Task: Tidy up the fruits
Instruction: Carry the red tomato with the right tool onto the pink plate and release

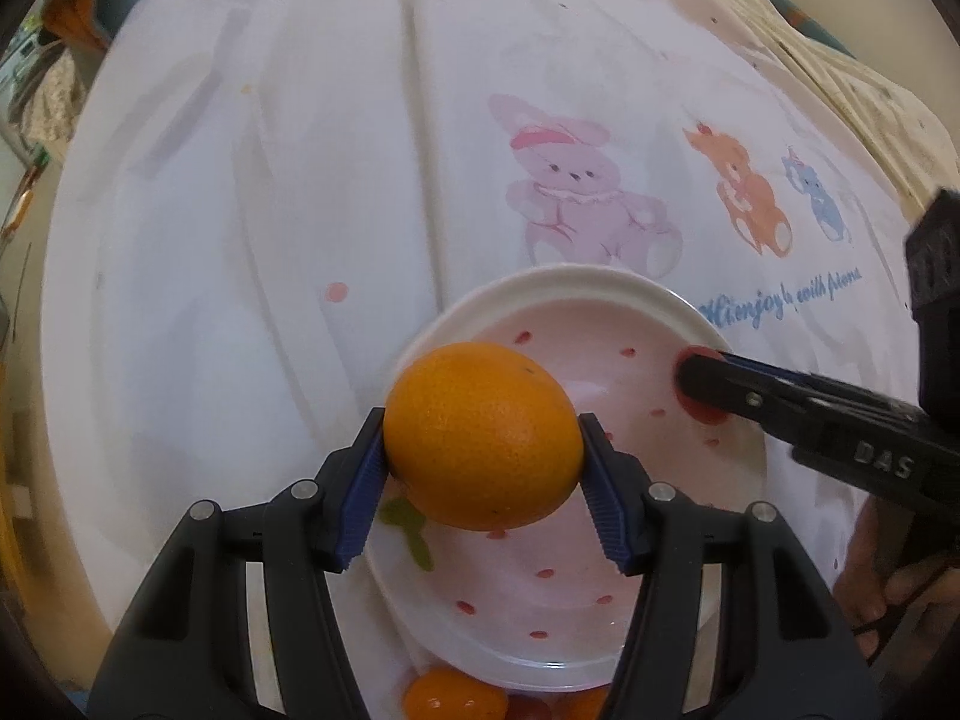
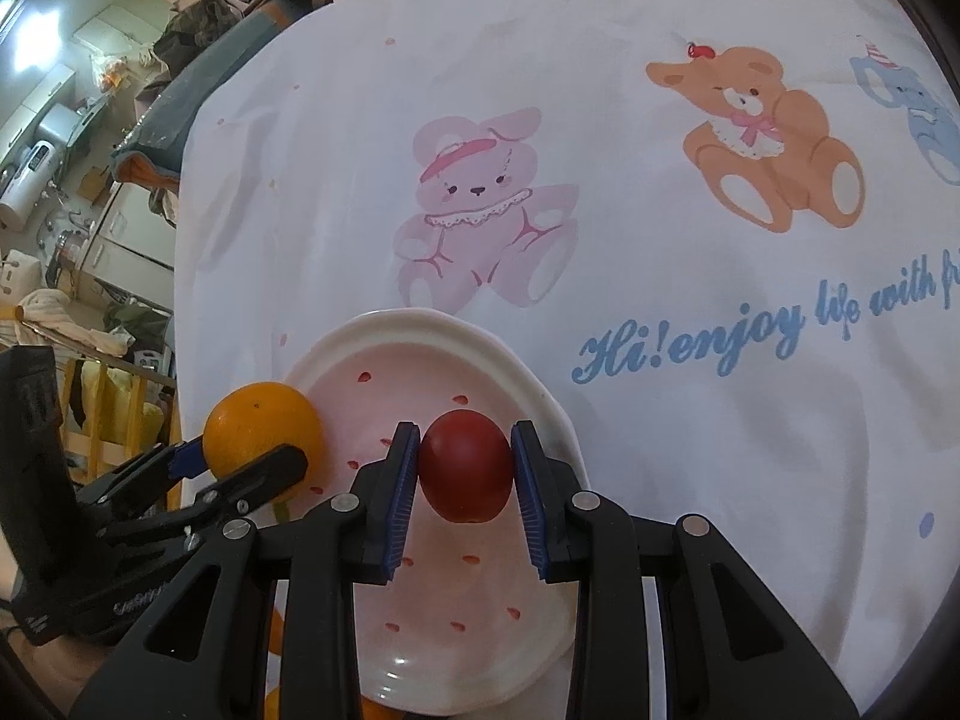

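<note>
Left gripper (image 1: pixel 483 468) pinches an orange (image 1: pixel 483 435), right gripper (image 2: pixel 465 474) pinches what looks like a tomato (image 2: pixel 465 471), both over the strawberry-print plate (image 2: pixel 336 354).

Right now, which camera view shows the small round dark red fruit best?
The right wrist view: the small round dark red fruit sits centred, unobstructed, between the right hand-held gripper pads. In the left wrist view, only a red sliver shows behind that gripper's finger.

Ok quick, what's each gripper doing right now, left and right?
Left gripper: closed on the round orange fruit, over the white red-speckled ceramic bowl.
Right gripper: closed on the small round red fruit, over the same bowl.
</note>
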Demonstrator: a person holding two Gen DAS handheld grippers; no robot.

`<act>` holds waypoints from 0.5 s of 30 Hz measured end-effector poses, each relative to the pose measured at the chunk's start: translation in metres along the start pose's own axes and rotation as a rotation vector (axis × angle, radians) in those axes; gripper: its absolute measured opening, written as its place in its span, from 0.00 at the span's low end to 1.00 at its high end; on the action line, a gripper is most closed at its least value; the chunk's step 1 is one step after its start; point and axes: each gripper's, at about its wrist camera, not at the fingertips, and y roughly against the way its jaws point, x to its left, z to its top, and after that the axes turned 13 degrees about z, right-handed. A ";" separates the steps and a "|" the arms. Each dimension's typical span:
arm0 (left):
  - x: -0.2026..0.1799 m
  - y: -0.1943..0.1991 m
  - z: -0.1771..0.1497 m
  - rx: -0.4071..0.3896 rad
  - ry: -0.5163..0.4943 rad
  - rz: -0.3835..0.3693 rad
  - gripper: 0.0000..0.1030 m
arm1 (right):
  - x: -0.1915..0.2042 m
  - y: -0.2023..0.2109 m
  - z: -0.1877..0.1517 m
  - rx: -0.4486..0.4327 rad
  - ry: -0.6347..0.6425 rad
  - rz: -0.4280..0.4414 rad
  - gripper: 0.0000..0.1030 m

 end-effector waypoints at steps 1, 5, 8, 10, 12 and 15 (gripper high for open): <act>-0.003 -0.001 -0.001 -0.001 -0.014 0.002 0.55 | -0.001 -0.002 0.000 0.002 -0.003 0.002 0.32; -0.010 -0.011 -0.004 0.017 -0.049 0.014 0.55 | -0.001 -0.008 0.000 0.015 -0.004 0.008 0.32; -0.013 -0.012 -0.004 0.012 -0.064 0.024 0.56 | -0.001 -0.010 0.000 0.017 -0.009 0.009 0.32; -0.013 -0.013 -0.004 0.015 -0.067 0.028 0.57 | -0.003 -0.011 0.001 0.017 -0.022 0.021 0.32; -0.014 -0.013 -0.003 0.019 -0.070 0.030 0.57 | -0.004 -0.011 0.002 0.014 -0.029 0.030 0.32; -0.013 -0.014 -0.001 0.027 -0.070 0.019 0.59 | -0.004 -0.011 0.004 0.008 -0.034 0.038 0.32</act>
